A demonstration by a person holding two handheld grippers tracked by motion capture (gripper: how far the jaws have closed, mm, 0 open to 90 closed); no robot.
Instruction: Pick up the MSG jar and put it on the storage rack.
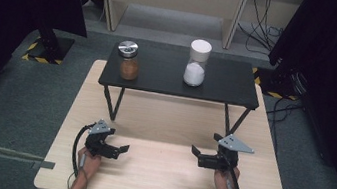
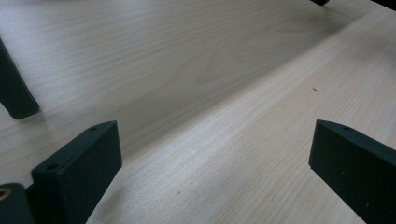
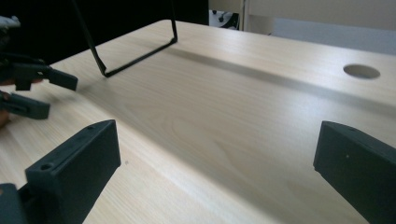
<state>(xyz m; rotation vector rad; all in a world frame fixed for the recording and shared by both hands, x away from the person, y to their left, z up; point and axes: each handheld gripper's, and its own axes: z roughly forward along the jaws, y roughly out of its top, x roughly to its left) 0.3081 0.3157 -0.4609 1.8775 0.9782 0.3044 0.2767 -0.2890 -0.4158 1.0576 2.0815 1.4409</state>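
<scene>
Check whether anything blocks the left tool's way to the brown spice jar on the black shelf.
Nothing visible stands between them. The left tool rests low over the table, jaws open and empty. The jar sits higher, near the front left edge of the shelf, so the tool must rise over that edge.

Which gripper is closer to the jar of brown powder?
Left. The left gripper sits nearly straight below the brown jar; the right gripper is farther off, across the table.

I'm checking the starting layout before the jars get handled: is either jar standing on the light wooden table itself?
No: the brown-filled jar and the white-filled jar both stand on the raised black shelf.
</scene>
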